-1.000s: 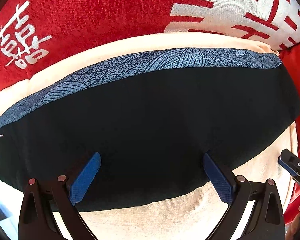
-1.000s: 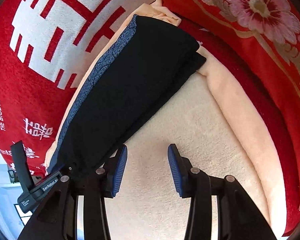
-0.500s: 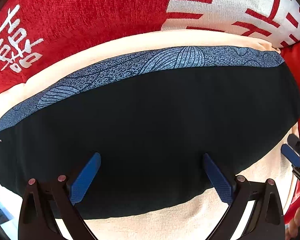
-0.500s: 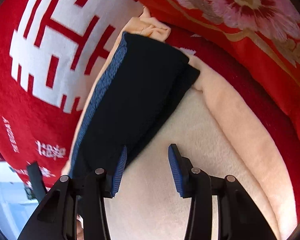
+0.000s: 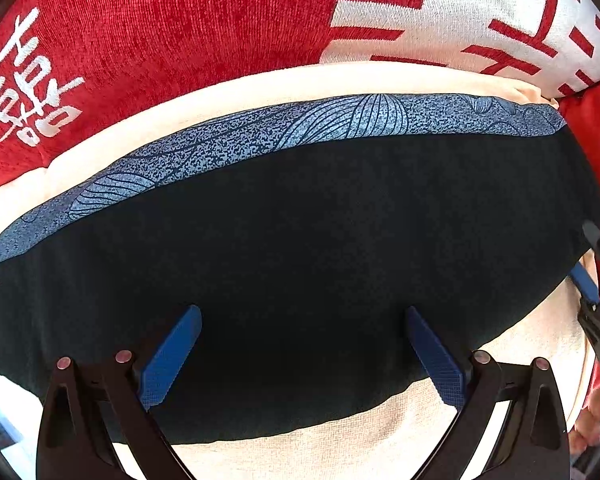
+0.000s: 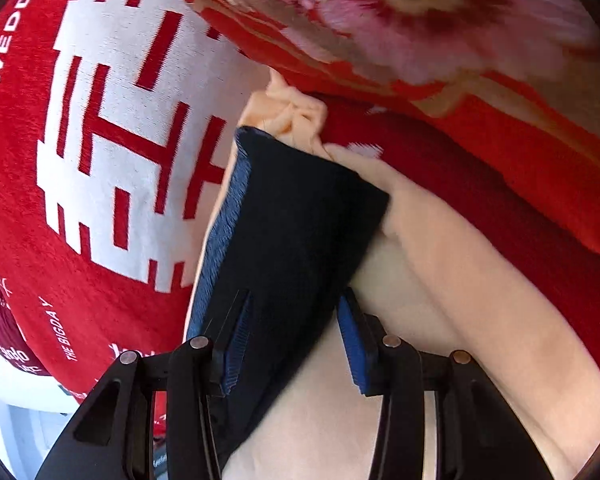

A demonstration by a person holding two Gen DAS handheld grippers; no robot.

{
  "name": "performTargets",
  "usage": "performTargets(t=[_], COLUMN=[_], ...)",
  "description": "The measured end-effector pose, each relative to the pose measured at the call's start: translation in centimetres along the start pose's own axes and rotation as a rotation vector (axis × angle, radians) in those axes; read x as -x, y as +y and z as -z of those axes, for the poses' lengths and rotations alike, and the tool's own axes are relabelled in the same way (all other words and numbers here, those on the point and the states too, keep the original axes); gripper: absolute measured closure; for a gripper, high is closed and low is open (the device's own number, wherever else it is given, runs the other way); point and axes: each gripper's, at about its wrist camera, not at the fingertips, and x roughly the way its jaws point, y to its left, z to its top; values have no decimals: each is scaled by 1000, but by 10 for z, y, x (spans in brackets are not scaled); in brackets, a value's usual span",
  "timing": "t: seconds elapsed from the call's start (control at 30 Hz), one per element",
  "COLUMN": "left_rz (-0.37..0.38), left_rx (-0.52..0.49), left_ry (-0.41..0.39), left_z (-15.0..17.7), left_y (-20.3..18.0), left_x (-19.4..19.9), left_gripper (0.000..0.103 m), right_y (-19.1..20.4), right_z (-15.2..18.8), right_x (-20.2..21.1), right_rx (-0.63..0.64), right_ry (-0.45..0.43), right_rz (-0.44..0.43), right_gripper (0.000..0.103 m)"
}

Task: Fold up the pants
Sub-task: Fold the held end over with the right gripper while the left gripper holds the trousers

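Observation:
The dark navy pants (image 5: 300, 248) lie folded in a long strip on a cream blanket (image 5: 340, 448), with a blue patterned band (image 5: 284, 132) along their far edge. My left gripper (image 5: 300, 352) is open wide, its blue pads over the near part of the pants. My right gripper (image 6: 292, 340) is open, and the right end of the pants (image 6: 296, 216) lies between its fingers. The right gripper also shows at the right edge of the left wrist view (image 5: 592, 292).
A red cushion with white characters (image 5: 180, 32) lies behind the pants. A red floral quilt (image 6: 440, 48) sits to the right. The cream blanket (image 6: 460, 280) spreads under and in front of the pants.
My right gripper has moved forward and left, so the pants' right end now sits between its fingers. The left gripper has moved slightly closer over the pants and stays open.

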Motion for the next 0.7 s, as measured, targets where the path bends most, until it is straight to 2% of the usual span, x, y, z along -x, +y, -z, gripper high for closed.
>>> performTargets(t=[0.1,0.13,0.17,0.2,0.27,0.37,0.43,0.5,0.53,0.57,0.6,0.7], left_rz=[13,16,26,41,64,47,74,105,76,38,31,93], left_rx=[-3,-2,1,1,10,22,34,-9,-34,-64,-67,-37], left_ry=[0,0,-5,-6,-39,-130,-120,-59,-67,-142,-155,-137], left_z=[3,3,2,-6,-11,-19,-25,-24,-22,-14,-12,-14], left_y=[2,3,3,14,16,16,10,-6,-12,-18,-19,-8], left_x=[3,4,9,8,24,40,29,3,-5,-4,-4,-4], left_gripper=[1,2,17,32,35,35,35,33,32,32,32,31], right_y=[1,1,2,5,16,42,60,76,85,93,102,127], right_z=[-5,-7,-9,-10,-12,-12,-10,-8,-5,-2,1,11], right_x=[-9,-13,-17,-20,-15,-2,4,8,8,7,8,10], right_rx=[-54,-88,-104,-109,-71,32,101,153,184,212,250,339], right_ry=[-7,11,32,56,57,62,65,65,76,81,80,81], right_rz=[-62,-87,-90,-91,-104,-124,-125,-119,-113,-109,-99,-72], right_gripper=[57,61,85,91,91,91,91,90,90,90,91,91])
